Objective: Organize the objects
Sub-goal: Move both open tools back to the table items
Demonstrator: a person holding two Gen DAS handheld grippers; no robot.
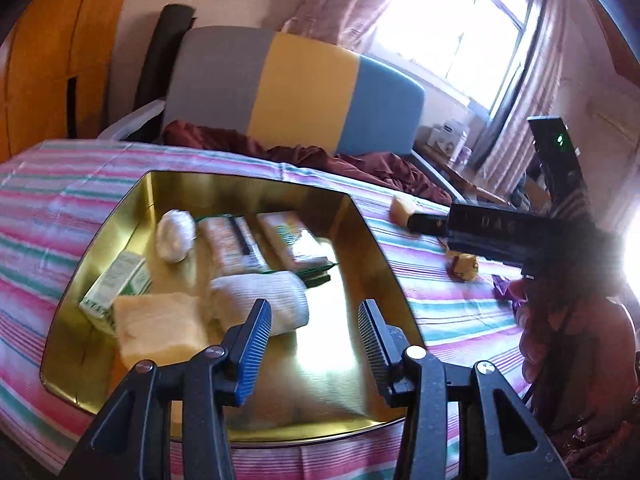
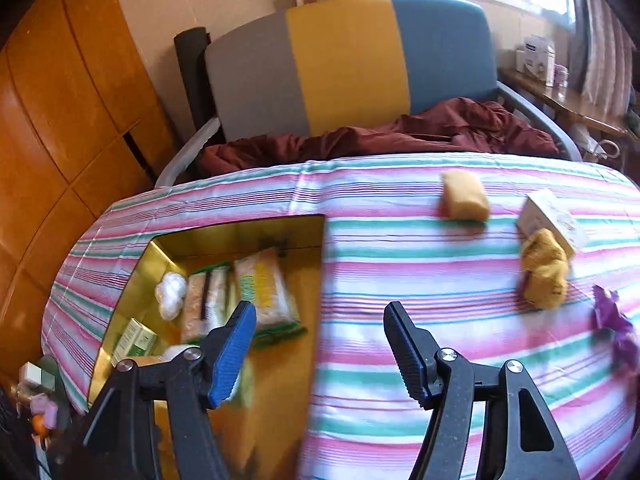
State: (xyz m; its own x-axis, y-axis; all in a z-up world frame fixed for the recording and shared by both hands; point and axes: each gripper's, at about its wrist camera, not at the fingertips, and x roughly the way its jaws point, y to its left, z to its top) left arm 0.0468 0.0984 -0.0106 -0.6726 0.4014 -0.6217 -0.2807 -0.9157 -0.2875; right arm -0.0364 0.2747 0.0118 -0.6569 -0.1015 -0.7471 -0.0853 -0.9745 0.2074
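A gold tray [image 1: 360,232] [image 2: 168,252] sits on the striped tablecloth. It holds a yellow sponge [image 1: 160,328], a rolled white cloth [image 1: 264,300], a white ball [image 1: 176,234], a green box [image 1: 116,284] and two snack packets [image 1: 236,244]. My left gripper [image 1: 312,344] is open and empty above the tray's near part. My right gripper [image 2: 320,356] is open and empty over the tray's right edge. On the cloth to the right lie a yellow sponge [image 2: 466,196], a mustard cloth ball [image 2: 546,272], a white box [image 2: 552,216] and a purple wrapper [image 2: 612,316].
A chair with grey, yellow and blue back [image 2: 348,60] holds a dark red cloth [image 2: 400,132] behind the table. A wooden cabinet [image 2: 60,120] stands at the left. The right gripper's black body [image 1: 520,232] shows in the left wrist view.
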